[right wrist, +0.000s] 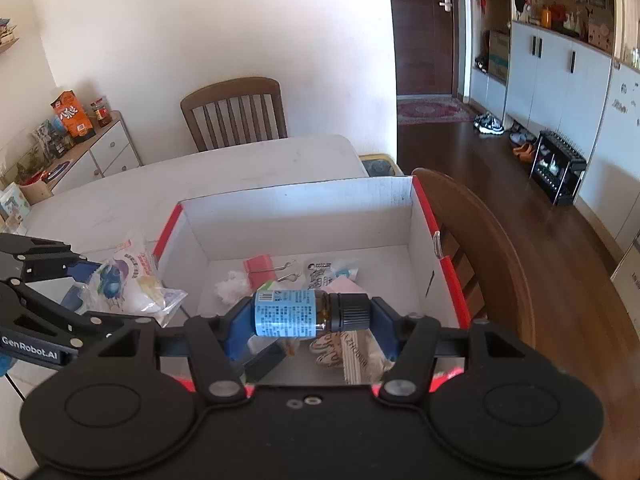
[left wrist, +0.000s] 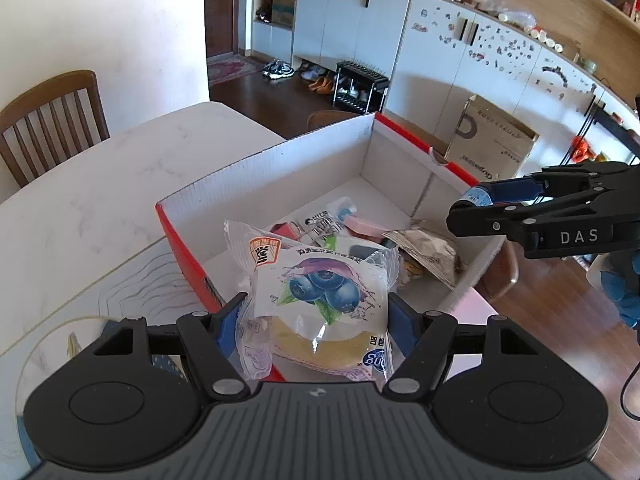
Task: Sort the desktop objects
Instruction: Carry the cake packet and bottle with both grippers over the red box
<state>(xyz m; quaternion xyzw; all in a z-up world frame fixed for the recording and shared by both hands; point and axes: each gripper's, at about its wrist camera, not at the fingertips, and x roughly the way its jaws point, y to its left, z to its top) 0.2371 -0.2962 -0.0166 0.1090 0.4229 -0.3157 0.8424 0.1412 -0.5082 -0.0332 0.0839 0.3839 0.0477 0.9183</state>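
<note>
My left gripper (left wrist: 316, 312) is shut on a clear packet of blueberry pastry (left wrist: 320, 300), held over the near left corner of an open cardboard box (left wrist: 280, 168) with red outer sides. The packet (right wrist: 128, 284) and left gripper (right wrist: 86, 284) also show at the left of the right wrist view, beside the box's left wall. My right gripper (right wrist: 310, 314) is shut on a small brown bottle (right wrist: 308, 313) with a blue label and black cap, lying crosswise between the pads above the box's (right wrist: 296, 204) near edge. In the left wrist view that gripper (left wrist: 464, 208) holds the bottle (left wrist: 478, 196) over the box's right wall.
Inside the box lie a red binder clip (right wrist: 260, 266), a white wad (right wrist: 234, 286), sachets (right wrist: 320, 274) and a printed wrapper (right wrist: 348, 348). The box rests on a white marble table (right wrist: 248, 168). Wooden chairs (right wrist: 236, 112) stand at the far side and to the right (right wrist: 480, 240).
</note>
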